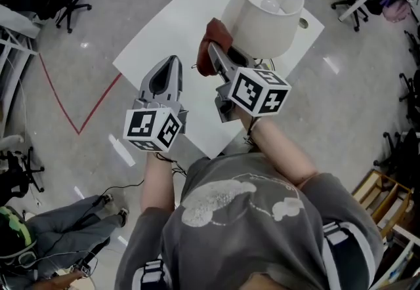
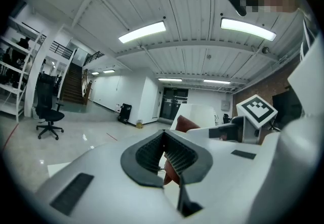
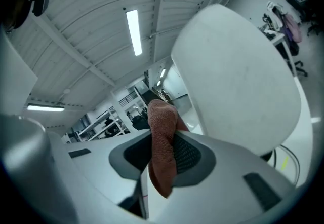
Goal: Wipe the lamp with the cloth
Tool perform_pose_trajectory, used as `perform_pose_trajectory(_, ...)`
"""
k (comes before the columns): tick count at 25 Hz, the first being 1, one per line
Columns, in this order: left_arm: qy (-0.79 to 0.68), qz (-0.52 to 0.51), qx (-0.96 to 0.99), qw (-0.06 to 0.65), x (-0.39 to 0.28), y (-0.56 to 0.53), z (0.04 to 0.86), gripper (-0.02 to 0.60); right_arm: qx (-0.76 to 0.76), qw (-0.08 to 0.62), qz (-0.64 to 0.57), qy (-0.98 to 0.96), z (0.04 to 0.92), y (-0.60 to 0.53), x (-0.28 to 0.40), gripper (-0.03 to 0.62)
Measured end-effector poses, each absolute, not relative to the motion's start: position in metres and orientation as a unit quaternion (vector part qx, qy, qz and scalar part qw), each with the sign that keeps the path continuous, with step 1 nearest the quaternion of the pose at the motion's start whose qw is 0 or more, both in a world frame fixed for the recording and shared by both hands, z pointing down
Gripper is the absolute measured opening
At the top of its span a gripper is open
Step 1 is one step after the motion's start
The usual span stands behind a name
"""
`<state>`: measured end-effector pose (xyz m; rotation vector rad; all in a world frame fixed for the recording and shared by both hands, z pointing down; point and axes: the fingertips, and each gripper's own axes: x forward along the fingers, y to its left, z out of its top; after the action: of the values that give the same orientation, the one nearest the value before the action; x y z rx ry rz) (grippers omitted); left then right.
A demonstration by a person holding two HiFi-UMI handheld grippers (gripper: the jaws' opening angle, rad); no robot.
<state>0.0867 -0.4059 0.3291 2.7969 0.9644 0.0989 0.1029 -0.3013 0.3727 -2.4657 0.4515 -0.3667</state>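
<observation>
A white table lamp with a drum shade (image 1: 266, 13) stands on the white table (image 1: 177, 26); its bulb shows from above. A reddish-brown cloth (image 1: 211, 46) is pinched in my right gripper (image 1: 215, 54), which is shut on it just left of the shade. In the right gripper view the cloth (image 3: 162, 142) hangs between the jaws with the shade (image 3: 233, 81) close beside it, and I cannot tell if they touch. My left gripper (image 1: 172, 64) hovers over the table's left part, jaws shut with nothing between them (image 2: 164, 159).
The table's near edge (image 1: 210, 151) lies just in front of me. Office chairs (image 1: 65, 0) stand at the far left and far right. A red floor line (image 1: 72, 111) runs left of the table. A seated person's legs (image 1: 59, 223) are at the lower left.
</observation>
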Motion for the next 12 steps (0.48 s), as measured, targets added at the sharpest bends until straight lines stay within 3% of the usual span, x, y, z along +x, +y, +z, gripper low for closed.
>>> perform_pose_trajectory(6, 0.318, -0.018, 0.943, 0.094, 0.071, -0.379, 0.284, 0.008, -0.922, 0.296, -0.087, 0.233, 0.306, -0.275, 0.089, 0.091)
perform_pose_trajectory(12, 0.308, -0.021, 0.947, 0.092, 0.06, -0.353, 0.283, 0.008, -0.91, 0.297, -0.105, 0.268, 0.31, -0.251, 0.086, 0.092)
